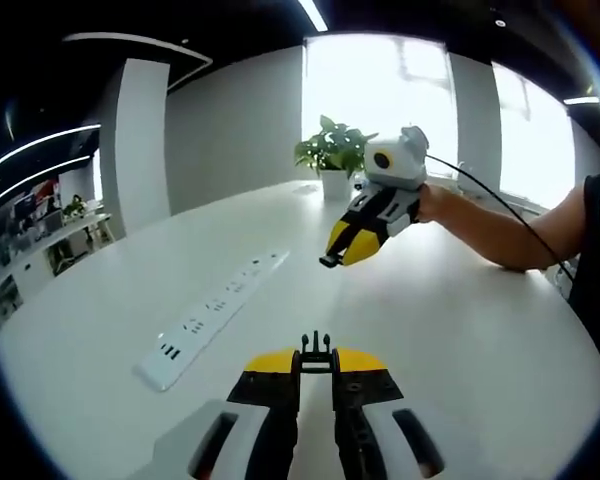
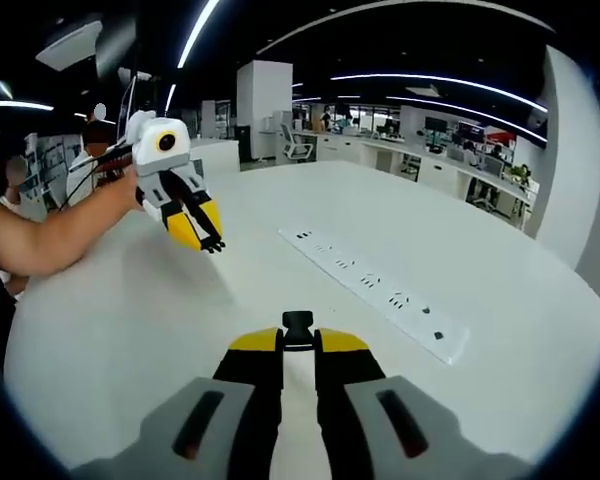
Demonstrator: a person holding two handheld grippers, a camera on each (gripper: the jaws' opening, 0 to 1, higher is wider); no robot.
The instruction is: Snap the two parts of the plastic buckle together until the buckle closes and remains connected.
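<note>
1. The left tongs (image 1: 316, 358) are sitting closed on the pronged buckle half (image 1: 316, 350), a small black piece whose prongs are poking forward past the yellow tips.
2. The right tongs (image 2: 298, 337) are clamping the socket buckle half (image 2: 298, 322), a short black block sticking out beyond their tips.
3. Both tongs are hanging above the white surface (image 1: 460, 300), well apart and facing each other across it. In the left gripper view the right tongs (image 1: 332, 258) are coming in from the upper right, tilted downward, with a hand (image 1: 432, 203) behind them.
4. In the right gripper view the left tongs (image 2: 213, 243) are showing at upper left, also pointing down and inward.
5. The coming move is turning on alignment: each half's long axis is running along its own jaws, so the two likely need levelling onto one line, prongs facing socket mouth, before closing the gap.
6. A white power strip (image 2: 380, 290) is lying on the surface to one side, clear of the path.
</note>
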